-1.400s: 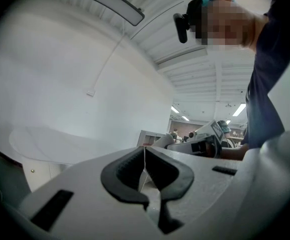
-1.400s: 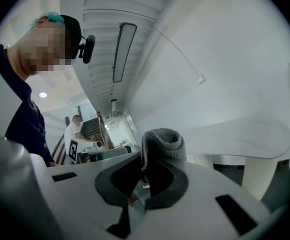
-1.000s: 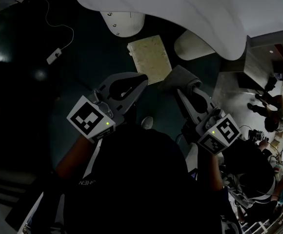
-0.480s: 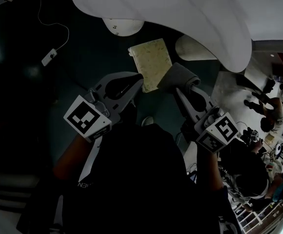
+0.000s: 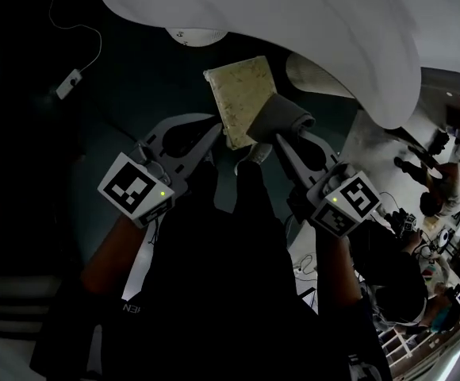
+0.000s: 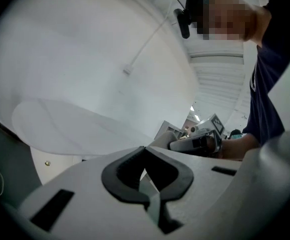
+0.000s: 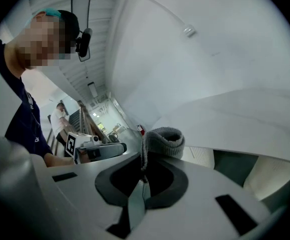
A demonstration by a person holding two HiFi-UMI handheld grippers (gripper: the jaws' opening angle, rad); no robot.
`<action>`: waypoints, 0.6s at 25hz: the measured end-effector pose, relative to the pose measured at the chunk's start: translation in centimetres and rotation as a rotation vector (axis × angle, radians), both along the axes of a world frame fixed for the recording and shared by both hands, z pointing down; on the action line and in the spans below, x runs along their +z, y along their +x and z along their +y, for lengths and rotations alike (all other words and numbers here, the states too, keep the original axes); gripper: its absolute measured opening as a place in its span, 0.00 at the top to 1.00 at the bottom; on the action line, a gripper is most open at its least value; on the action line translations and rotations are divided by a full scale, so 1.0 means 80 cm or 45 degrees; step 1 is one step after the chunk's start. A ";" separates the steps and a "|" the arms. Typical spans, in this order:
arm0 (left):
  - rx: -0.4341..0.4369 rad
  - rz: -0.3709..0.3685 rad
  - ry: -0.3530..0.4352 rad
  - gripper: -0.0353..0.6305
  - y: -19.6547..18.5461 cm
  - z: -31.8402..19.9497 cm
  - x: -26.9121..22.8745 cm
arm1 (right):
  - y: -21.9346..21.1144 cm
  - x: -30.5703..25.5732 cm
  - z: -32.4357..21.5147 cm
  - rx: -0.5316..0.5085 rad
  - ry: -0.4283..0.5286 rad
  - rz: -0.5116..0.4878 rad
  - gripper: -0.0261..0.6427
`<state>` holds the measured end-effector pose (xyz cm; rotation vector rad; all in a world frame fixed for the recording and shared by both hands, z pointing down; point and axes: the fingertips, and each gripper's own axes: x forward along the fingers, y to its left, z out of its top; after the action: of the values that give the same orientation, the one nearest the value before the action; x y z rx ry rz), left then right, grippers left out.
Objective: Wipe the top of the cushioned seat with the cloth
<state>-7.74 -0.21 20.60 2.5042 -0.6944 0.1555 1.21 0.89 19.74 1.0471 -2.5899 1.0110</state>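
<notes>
Grey cloth (image 7: 165, 141), bunched into a thick fold, sits clamped at the tips of the right hand-held gripper (image 5: 284, 137) — held in the air in front of the person, short of the seat's near edge rather than on it. White and broad, the cushioned seat (image 5: 293, 14) curves across the top of the head view on pale pedestal legs (image 5: 319, 76). No cloth lies on its top, so the wiping looks not yet begun. The fold standing out past the jaws seems meant to give a soft pad to press on the cushion. The left hand-held gripper (image 5: 212, 132) hovers alongside, its jaws together with nothing between them, apparently kept out of the way. On the dark floor (image 5: 135, 70) by the seat's edge lies a pale yellow speckled square pad (image 5: 242, 94); a white cable with an inline switch (image 5: 68, 82) trails off to the left. By the look of it, the next move is to lift the cloth over the rim and lay it flat on top.
</notes>
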 end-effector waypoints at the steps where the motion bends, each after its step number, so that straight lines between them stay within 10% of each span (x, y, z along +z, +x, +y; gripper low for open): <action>1: -0.005 -0.018 -0.013 0.94 0.002 -0.003 0.012 | 0.002 0.011 -0.006 -0.012 -0.014 -0.005 0.91; 15: -0.234 -0.170 -0.204 0.94 0.039 -0.054 0.216 | 0.020 0.255 -0.092 -0.290 -0.171 -0.003 0.91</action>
<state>-4.61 -4.52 37.86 2.2799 -0.9240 0.3013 2.82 -6.46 40.12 0.7010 -2.5297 1.1083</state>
